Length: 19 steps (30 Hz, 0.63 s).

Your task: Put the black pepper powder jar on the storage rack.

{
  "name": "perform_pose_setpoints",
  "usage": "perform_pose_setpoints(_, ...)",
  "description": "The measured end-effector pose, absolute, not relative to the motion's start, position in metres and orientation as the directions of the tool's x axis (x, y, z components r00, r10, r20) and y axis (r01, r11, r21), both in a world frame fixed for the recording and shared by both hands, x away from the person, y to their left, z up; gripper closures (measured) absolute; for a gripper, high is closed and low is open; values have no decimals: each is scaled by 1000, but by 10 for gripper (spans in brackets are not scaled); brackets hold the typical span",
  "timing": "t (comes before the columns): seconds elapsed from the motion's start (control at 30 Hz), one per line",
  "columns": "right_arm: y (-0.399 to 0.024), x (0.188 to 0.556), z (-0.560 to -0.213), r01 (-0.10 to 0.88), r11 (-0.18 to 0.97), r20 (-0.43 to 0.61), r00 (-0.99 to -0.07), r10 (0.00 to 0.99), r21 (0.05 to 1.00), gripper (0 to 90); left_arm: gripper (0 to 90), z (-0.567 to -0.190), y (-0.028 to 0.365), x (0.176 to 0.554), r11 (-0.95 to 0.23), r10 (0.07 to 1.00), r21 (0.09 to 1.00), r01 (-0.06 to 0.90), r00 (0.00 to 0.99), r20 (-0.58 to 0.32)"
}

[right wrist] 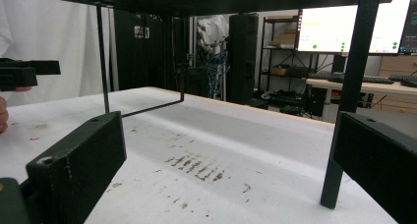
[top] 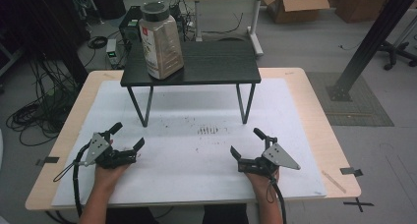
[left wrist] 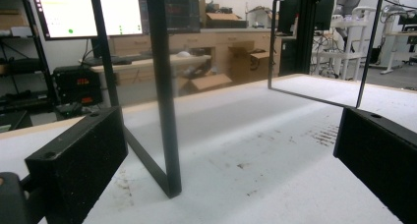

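On the black stand's left end sits the spice jar [top: 161,40], well apart from both claws. My left claw [top: 129,137] and right claw [top: 244,143] rest wide open, holding nothing. I'd lift the left one over the stand's edge, approaching the jar level.

A jar [top: 161,40] stands on the left end of a small stand [top: 206,67] at the far middle of the bench [top: 305,116]. Nearer, the left gripper [top: 129,135] and right gripper [top: 244,141] rest apart, left and right.
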State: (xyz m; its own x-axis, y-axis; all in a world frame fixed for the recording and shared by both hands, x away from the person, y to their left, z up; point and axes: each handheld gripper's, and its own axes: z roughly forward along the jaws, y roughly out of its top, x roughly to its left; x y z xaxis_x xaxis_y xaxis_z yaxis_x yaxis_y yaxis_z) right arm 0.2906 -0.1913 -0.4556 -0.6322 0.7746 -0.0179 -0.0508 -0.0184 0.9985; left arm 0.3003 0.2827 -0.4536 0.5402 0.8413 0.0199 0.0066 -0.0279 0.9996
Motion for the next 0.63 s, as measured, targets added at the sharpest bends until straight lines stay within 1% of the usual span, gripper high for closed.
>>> perform_pose_setpoints(0.5,-192,291,-456,-49,-27,-10,-635,772,998,0,2,-453,283,301,-26,842,1000,15,539,14)
perform_pose_setpoints(0.63,-192,291,-456,-47,-23,-12,-634,774,999,0,2,-453,282,301,-29,854,999,23,520,13)
